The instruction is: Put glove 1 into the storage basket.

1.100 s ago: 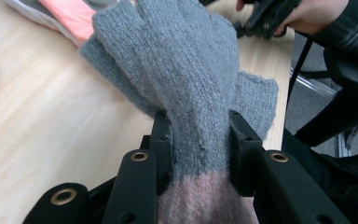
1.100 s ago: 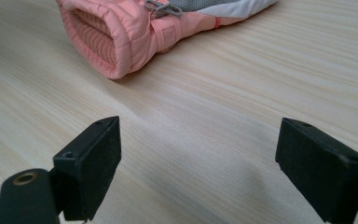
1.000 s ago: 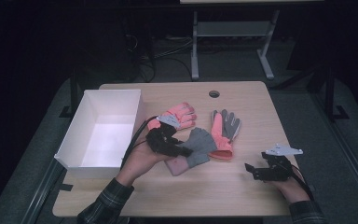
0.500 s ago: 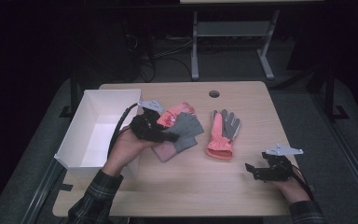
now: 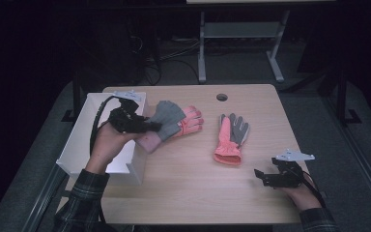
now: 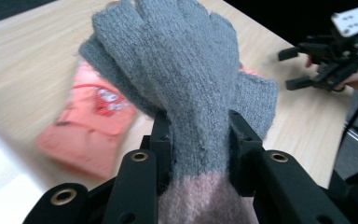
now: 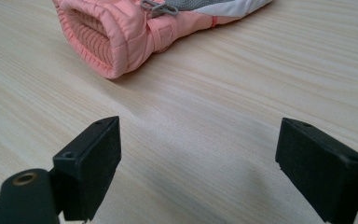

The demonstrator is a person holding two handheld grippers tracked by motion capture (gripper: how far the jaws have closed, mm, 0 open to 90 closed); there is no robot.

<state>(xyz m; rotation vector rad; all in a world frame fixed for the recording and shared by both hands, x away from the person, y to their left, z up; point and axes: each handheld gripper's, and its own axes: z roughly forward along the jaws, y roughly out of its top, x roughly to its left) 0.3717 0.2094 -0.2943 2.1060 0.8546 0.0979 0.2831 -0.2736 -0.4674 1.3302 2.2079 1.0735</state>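
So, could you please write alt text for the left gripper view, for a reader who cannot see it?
The left gripper is shut on a grey knit glove with a pink cuff, which stands up between its black fingers. Behind it a pink glove lies on the wooden table. At the far right, a hand holds the right gripper.

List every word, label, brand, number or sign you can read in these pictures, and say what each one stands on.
None can be read.
Red and white print on the coral glove behind the held knit glove: too blurred to tell whether it holds any letters.
White box, wooden table, the other coral glove and both tongs: no lettering to be made out.
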